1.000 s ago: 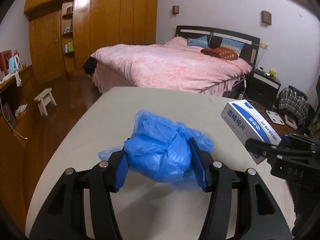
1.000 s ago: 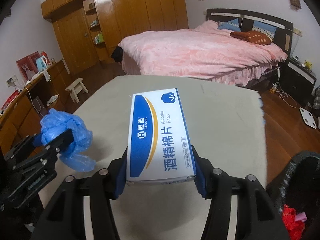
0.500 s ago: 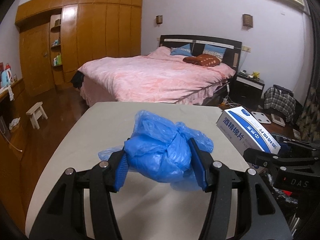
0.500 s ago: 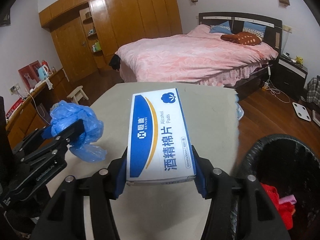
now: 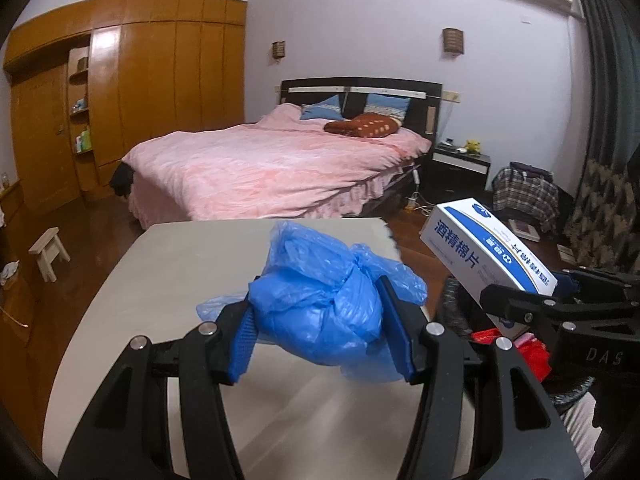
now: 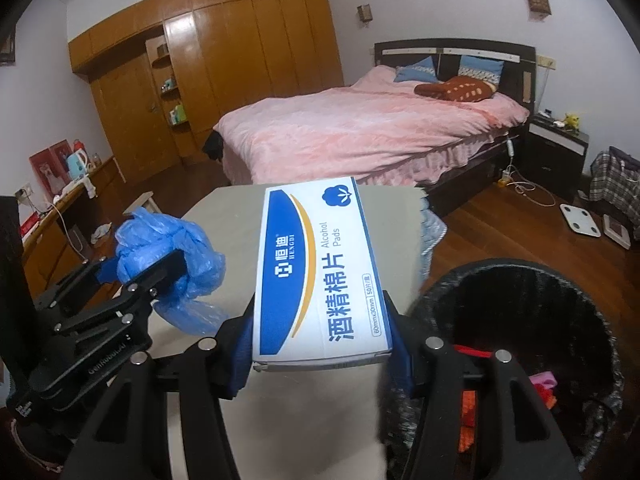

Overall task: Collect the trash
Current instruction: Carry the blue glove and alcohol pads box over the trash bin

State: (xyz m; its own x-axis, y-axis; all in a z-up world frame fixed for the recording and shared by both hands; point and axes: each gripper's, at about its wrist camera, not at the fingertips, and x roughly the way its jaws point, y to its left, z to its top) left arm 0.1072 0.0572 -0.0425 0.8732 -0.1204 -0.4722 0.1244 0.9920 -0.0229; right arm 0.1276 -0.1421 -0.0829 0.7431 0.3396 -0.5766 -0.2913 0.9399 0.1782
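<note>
My left gripper [image 5: 320, 332] is shut on a crumpled blue plastic bag [image 5: 320, 300] and holds it above the beige table [image 5: 168, 280]. My right gripper [image 6: 320, 344] is shut on a white and blue box of alcohol pads [image 6: 320, 272], held near the table's right edge. The box also shows in the left wrist view [image 5: 484, 252], and the bag in the right wrist view [image 6: 168, 248]. A black trash bin [image 6: 520, 320] with red scraps inside stands low on the right, beside the table.
A bed with a pink cover [image 5: 264, 168] stands beyond the table. A wooden wardrobe [image 5: 120, 92] lines the left wall, with a small stool [image 5: 48, 252] on the floor. A nightstand [image 6: 556, 152] and a floor scale [image 6: 580, 220] are at the right.
Both grippers have moved right and up with their loads. The trash bin has come into view, large in the right wrist view. Grips are unchanged.
</note>
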